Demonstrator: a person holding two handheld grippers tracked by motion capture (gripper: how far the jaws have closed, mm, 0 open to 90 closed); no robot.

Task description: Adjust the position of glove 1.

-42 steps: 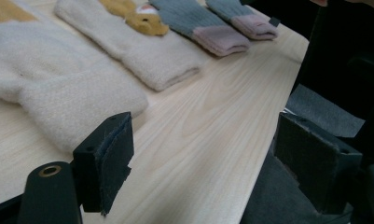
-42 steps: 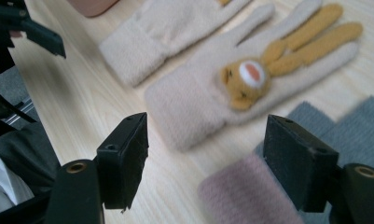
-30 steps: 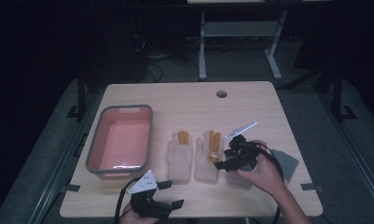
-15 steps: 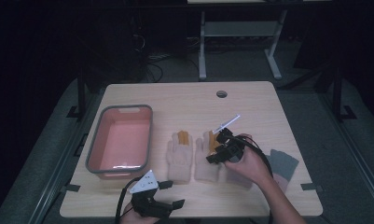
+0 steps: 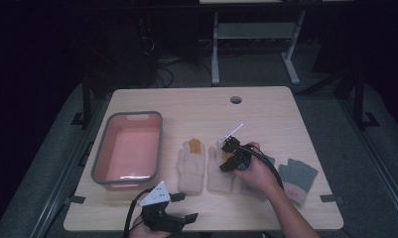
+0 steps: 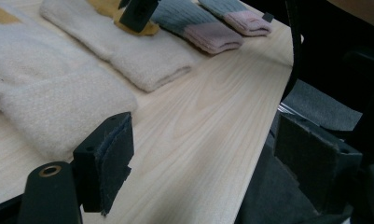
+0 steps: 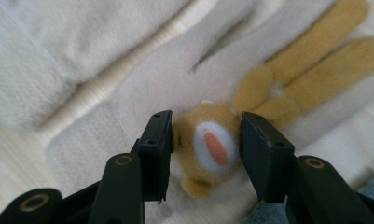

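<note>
While the right tongs [image 7: 205, 149] come down on the cream glove [image 5: 221, 171] near the table [image 5: 266, 114] centre, their jaws have just been closing, and the small tan patch [image 7: 208, 144] on the glove sits between them. The pads stand at both sides of this patch, very close, but I cannot tell if they press it already, so I judge the grip as not yet made.

This glove lies flat, cuff toward the person, approx. at 5 o'clock from the table centre. A second cream glove [image 5: 191, 166] lies just beside it at 9 o'clock, w/ tan fingertips too. A grey glove w/ pink cuff [image 5: 296, 181] lies at 3 o'clock of the hand, and another grey one shows partly under the wrist.

The left tongs [image 5: 179, 218] rest at the near table edge, approx. 6 o'clock, jaws spread wide w/ nothing between them.

The pink tub [image 5: 127, 148] at 9 o'clock is without any glove inside. If the work is to put gloves in the tub, it is at the very start: no glove is lifted, all four are on the table. Left to do: finish the pinch, lift, carry to the tub, then the other gloves.
</note>
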